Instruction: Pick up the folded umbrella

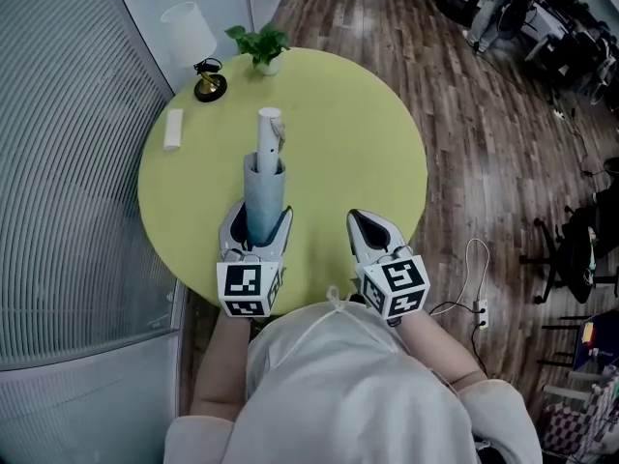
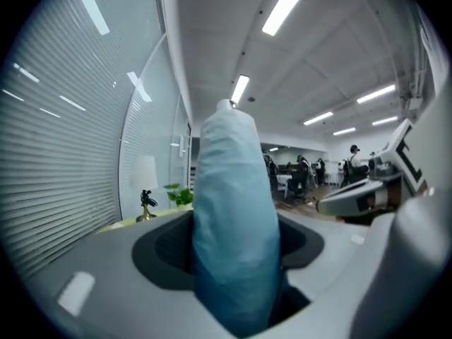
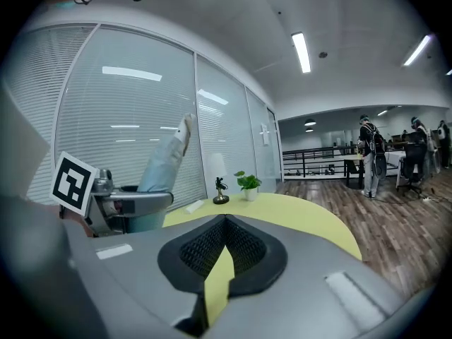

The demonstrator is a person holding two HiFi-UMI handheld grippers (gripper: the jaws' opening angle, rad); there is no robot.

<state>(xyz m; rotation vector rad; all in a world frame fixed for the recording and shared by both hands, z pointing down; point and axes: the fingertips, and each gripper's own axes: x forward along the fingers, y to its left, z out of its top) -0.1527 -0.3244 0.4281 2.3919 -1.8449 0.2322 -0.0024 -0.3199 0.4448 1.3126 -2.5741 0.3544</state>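
Note:
The folded umbrella (image 1: pixel 263 193) is light blue with a white handle end (image 1: pixel 269 128). My left gripper (image 1: pixel 258 226) is shut on it, jaws pressed on both sides of the fabric, above the round yellow-green table (image 1: pixel 368 133). In the left gripper view the umbrella (image 2: pixel 236 217) fills the gap between the jaws and rises towards the ceiling. My right gripper (image 1: pixel 372 224) hovers beside it at the right, shut with nothing in it. In the right gripper view its tips (image 3: pixel 224 221) meet, and the umbrella (image 3: pixel 164 162) shows at the left in the left gripper (image 3: pixel 131 202).
At the table's far left stand a white-shaded lamp (image 1: pixel 193 42) and a small potted plant (image 1: pixel 261 46), with a white bar-shaped object (image 1: pixel 173 129) lying near them. A glass wall with blinds (image 1: pixel 68 162) runs along the left. A power strip and cable (image 1: pixel 476 298) lie on the wooden floor at the right.

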